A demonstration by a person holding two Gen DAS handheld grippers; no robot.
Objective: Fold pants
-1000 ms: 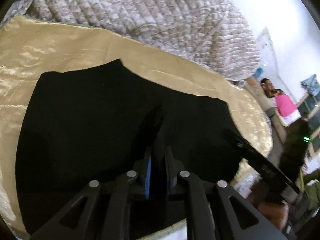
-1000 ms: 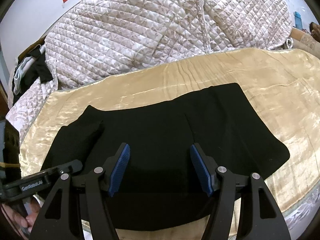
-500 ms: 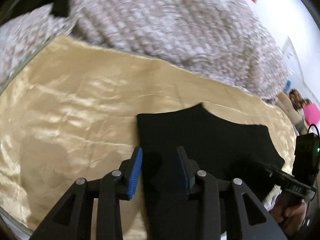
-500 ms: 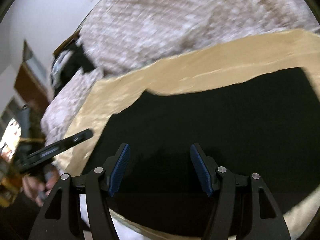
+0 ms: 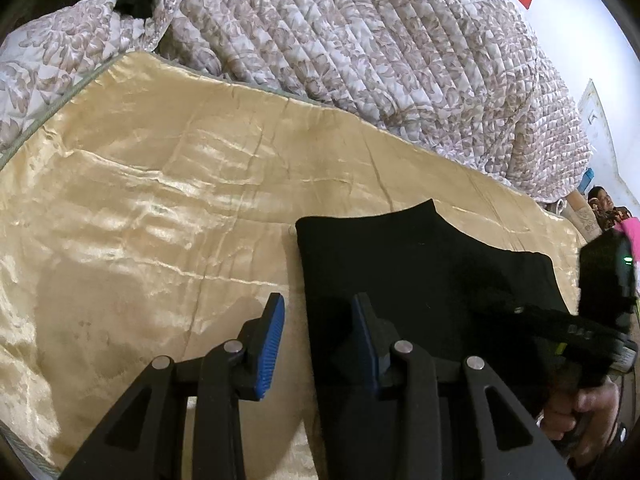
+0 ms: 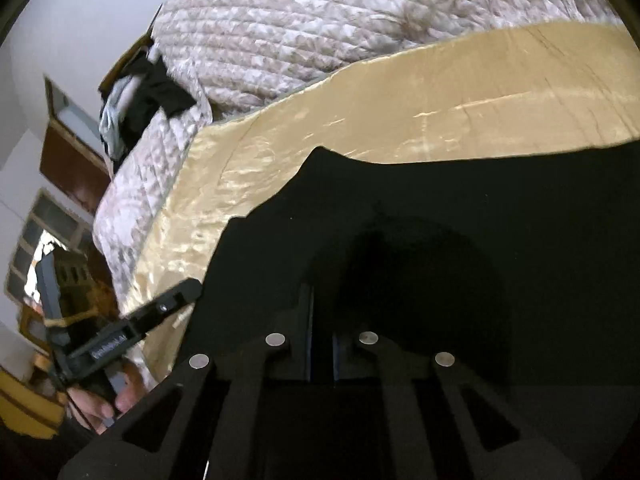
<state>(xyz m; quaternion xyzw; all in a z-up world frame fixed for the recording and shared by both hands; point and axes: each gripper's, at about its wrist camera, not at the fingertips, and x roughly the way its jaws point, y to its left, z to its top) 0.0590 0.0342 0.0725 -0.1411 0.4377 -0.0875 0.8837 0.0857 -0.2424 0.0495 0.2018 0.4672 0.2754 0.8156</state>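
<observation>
Right tool [image 6: 322,344] has just closed over black pants [image 6: 460,208].

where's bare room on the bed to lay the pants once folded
Free: the gold sheet between the quilt and the black pants. Crowded: the near edge, where both grippers work on the pants.
</observation>
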